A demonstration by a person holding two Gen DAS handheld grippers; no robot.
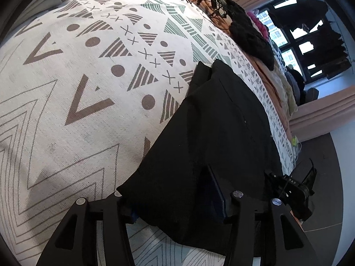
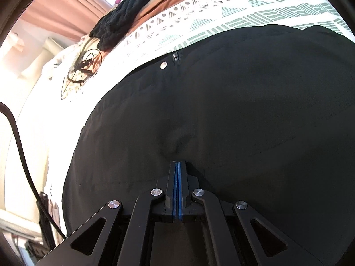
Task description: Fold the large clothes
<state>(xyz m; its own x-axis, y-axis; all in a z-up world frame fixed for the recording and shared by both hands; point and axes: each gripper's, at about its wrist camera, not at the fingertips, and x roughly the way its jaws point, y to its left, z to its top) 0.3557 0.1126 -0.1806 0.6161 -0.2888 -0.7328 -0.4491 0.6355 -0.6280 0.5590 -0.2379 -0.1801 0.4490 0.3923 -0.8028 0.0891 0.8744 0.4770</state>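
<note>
While a black garment [image 2: 221,110] lies spread across a patterned bedspread [image 1: 88,77], a person works it with two sets of hand-held tongs. The right tongs [image 2: 178,166] are fully closed, blue pads pressed together, their tips set down on the dark cloth where a small pucker [image 2: 177,139] rises just ahead of them; whether a pinch of fabric sits between the pads cannot be told from this angle. The left tongs [image 1: 175,196] stand partly apart over a folded edge of the same garment, cloth lying between the fingers [image 1: 216,190] but the pads not visibly pressing it. A silver snap [image 2: 163,65] and a small zip pull [image 2: 176,57] mark the garment's far edge.

The risk from here appears twofold. With the left tongs loose, the folded layer could slide or spring open if the right side drags the cloth. And if the closed right tongs are only pushing, not holding, they may bunch the fabric into a crease instead of smoothing it.

Much stays unclear. Black cloth swallows seams and layers, so the number of folds is hard to read. The garment's near edge is hidden under both tools, and its full outline is cut off by the lens rim. A heap of other clothes [image 1: 250,33] lies beyond, along the bed's far side, with tangled wire hangers [image 2: 83,66] beside it.
</note>
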